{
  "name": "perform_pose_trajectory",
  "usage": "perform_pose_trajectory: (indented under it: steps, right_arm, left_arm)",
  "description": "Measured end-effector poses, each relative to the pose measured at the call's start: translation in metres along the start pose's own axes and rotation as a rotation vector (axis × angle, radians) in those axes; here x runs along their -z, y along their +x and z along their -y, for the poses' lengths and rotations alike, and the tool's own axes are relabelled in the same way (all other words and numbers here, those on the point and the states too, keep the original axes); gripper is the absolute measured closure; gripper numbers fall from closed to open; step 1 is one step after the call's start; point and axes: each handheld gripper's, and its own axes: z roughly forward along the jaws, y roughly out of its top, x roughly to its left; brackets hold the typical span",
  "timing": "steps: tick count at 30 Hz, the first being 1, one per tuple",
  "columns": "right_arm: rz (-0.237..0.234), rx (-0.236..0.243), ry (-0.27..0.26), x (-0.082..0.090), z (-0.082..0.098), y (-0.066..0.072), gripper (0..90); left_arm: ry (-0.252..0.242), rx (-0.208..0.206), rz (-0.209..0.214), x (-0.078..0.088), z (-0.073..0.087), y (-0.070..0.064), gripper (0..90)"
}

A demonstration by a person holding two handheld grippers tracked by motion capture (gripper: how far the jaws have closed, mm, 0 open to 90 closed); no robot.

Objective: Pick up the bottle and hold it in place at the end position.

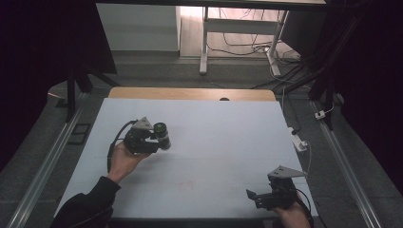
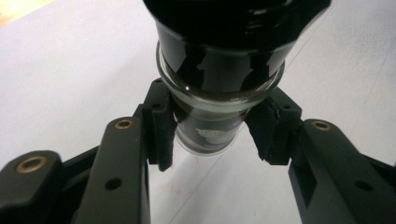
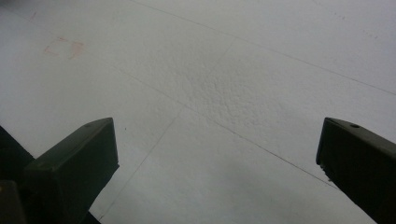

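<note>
Left gripper (image 1: 159,137) jaws clamp a dark glass jar (image 1: 162,134), held tilted above the counter (image 1: 223,142), lid pointing away; right gripper (image 1: 256,195) jaws wide.

We see a dim room, its light falling from the far doorway onto the pale table (image 1: 214,142). Corners sink into black. Close up, the jar (image 2: 219,70) blurs and glints.

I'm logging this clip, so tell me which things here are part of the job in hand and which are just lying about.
In the job:
- glass jar with dark contents, gripped
- left gripper, shut on it
- right gripper, open over the white table

Lying about:
- white power strip at the table's right edge
- cables on the floor
- white desk frame beyond
</note>
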Motion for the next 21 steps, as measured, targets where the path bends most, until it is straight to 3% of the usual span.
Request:
perform_pose_trajectory:
  steps: [8,21]
  right_arm:
    - [-0.001,0.002,0.0,0.0,0.0,0.0,0.0]
    - [-0.005,0.005,0.0,0.0,0.0,0.0,0.0]
  left_arm:
    - [0.001,-0.028,-0.005,-0.023,-0.019,-0.008,53.6]
    - [0.004,-0.019,0.012,-0.062,-0.046,-0.008,53.6]
